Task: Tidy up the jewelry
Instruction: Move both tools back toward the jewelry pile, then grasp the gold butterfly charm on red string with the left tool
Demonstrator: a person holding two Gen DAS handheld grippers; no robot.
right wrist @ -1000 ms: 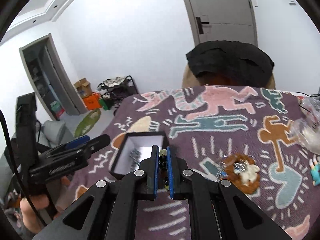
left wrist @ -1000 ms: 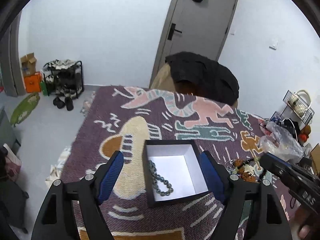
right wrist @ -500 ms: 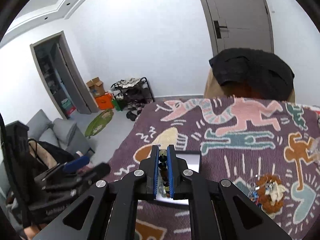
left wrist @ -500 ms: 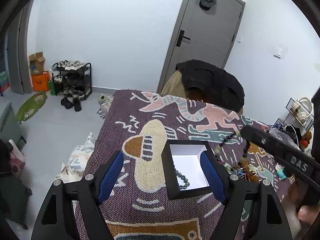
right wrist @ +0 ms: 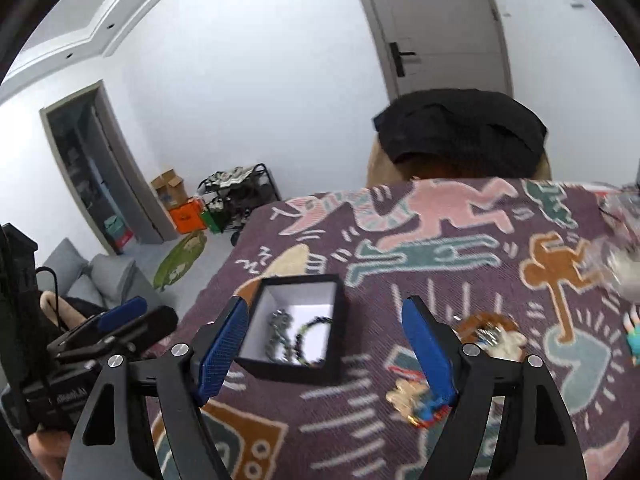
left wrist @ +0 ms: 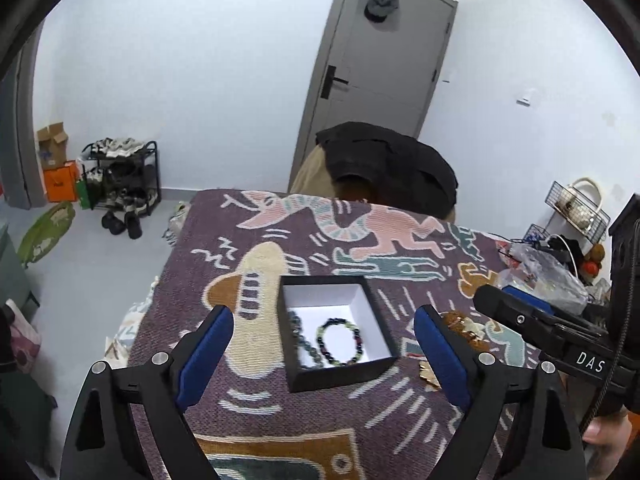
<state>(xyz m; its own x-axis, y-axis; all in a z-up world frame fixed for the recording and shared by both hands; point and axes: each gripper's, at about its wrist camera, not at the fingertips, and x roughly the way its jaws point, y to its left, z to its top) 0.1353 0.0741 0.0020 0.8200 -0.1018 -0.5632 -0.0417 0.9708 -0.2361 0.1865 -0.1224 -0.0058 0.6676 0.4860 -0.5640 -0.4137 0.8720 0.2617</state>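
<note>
Over box (left wrist: 340, 374) | both grippers (left wrist: 322, 344) (right wrist: 326, 338) angled down | jaws opening, empty

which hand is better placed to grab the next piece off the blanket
Right, probably. The right tongs are opening with nothing between them, and the loose jewelry lies on the blanket just by their right finger. The left tongs sit astride the box, farther off.

**Occlusions and unreadable regions**

Right wrist view: beaded bracelets (right wrist: 298, 338) inside black box (right wrist: 340, 300) smeared by motion; bead count and colours unreadable. Box's left wall partly behind a blue finger pad (right wrist: 222, 350). Jewelry pile (left wrist: 460, 322) in left wrist view partly hidden behind the right gripper (left wrist: 504, 304). Plastic bag (right wrist: 624, 264) blurred, cut off by the frame edge.
</note>
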